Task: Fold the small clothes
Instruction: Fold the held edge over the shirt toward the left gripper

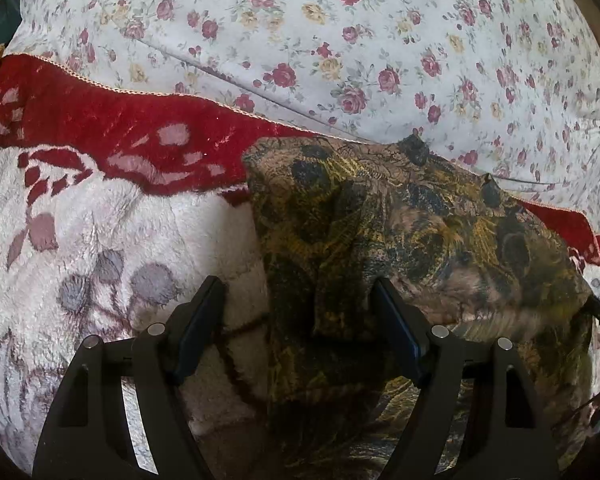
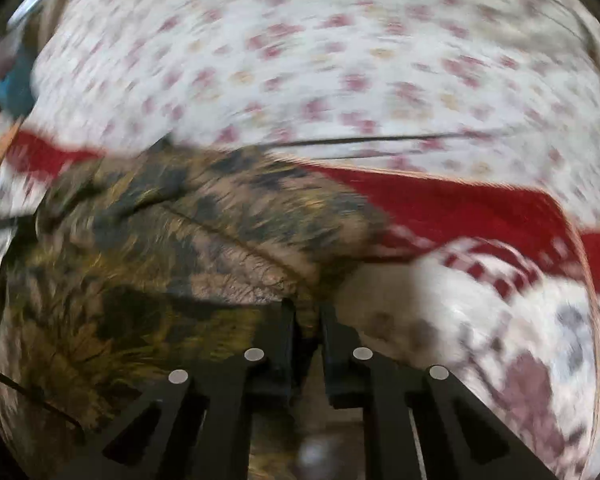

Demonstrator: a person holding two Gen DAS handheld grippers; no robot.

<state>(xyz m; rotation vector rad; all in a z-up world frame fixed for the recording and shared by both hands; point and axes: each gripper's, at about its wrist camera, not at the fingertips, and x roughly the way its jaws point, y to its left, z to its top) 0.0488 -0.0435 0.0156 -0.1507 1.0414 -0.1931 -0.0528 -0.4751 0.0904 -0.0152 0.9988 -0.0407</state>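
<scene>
A small brown, yellow and black patterned garment point(image 1: 412, 232) lies on a fleecy white and red blanket point(image 1: 100, 232). My left gripper point(image 1: 300, 296) is open, its fingers straddling the garment's left edge, where a fold of cloth stands between them. In the blurred right wrist view the same garment point(image 2: 148, 264) fills the left half. My right gripper point(image 2: 307, 312) is shut on the garment's right edge, with cloth pinched between the nearly closed fingers.
A white sheet with red and yellow roses point(image 1: 340, 40) covers the bed behind the blanket; it also shows in the right wrist view point(image 2: 340, 60). The blanket's red border point(image 2: 460, 208) runs across the bed. A blue thing point(image 2: 12, 88) sits at the far left.
</scene>
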